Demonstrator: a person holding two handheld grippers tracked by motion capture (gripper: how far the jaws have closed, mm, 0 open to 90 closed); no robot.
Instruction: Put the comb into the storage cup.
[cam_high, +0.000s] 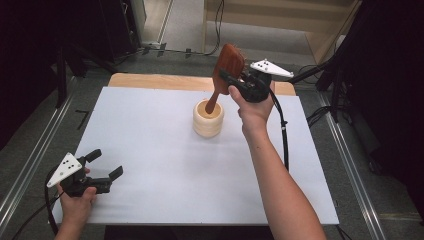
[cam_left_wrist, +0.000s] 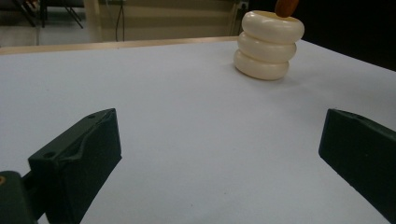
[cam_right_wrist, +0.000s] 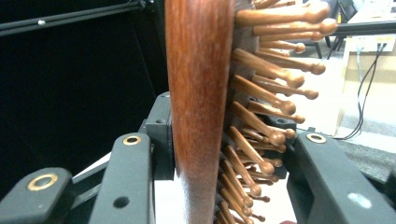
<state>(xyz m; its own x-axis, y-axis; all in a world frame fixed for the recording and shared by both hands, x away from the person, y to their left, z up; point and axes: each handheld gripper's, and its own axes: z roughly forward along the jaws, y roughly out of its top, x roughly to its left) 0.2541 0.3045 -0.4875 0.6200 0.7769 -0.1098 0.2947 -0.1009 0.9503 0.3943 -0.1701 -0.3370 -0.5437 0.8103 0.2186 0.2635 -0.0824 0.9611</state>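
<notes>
While the left hand-held gripper sits low at the near-left corner of the bench, its jaws spread wide with nothing between them, all the action is over on the far side. From the left gripper view those two black jaws frame bare white surface, and the cream ribbed cup stands well beyond them, up and to the right, with just a sliver of brown poking from its mouth. So that left hand is well apart from the work, parked, no part in the play.

Moving across to the middle: the cup stands upright on the bench, and the wooden hairbrush has its handle end down inside it. Look at that long axis: it leans, handle low and left in the cup, paddle head high and to the right.

And on the right, the right hand-held gripper is clamped on the brush's head, coming in from the right side. The right gripper view shows it plainly: one jaw against the smooth wooden back, the other pressed in among the knobbed bristles. My read is that the coming move turns on that lean, since the handle has to travel along its own tilted line, not sideways, or it may tip the cup. Right hand has it; left is far off.
</notes>
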